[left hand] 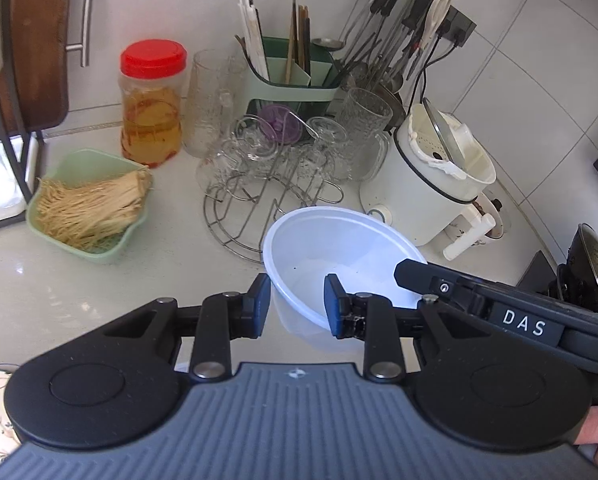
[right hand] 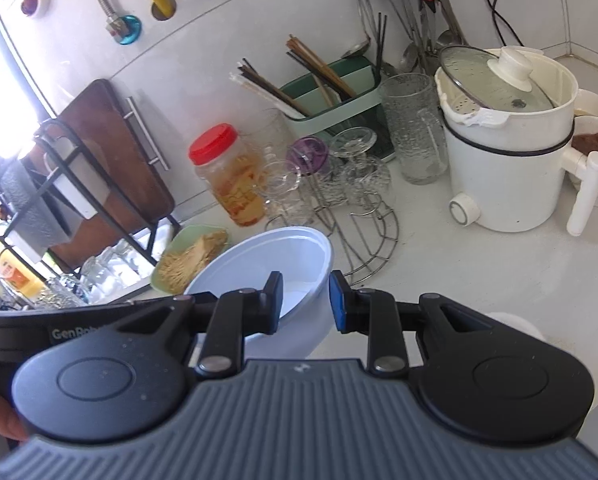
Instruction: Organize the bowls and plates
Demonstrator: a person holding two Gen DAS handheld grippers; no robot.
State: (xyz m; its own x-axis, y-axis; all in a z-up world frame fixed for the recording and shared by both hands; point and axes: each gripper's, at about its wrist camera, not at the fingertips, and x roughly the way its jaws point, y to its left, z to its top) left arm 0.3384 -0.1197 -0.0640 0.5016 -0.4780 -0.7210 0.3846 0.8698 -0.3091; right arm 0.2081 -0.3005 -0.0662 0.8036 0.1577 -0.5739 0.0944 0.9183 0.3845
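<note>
**Both grippers straddled one white bowl**

The white bowl (left hand: 339, 252) sat tilted over the pale countertop (left hand: 99, 300), just in front of the wire glass rack (left hand: 259, 200). The left gripper (left hand: 297, 304) had its fingers apart, one pad outside the near wall and one inside (contact could not be judged). The right gripper (right hand: 305, 302) likewise straddled the rim, fingers parted. A white electric pot (right hand: 511, 160) stood nearby, right of the rack.
</note>
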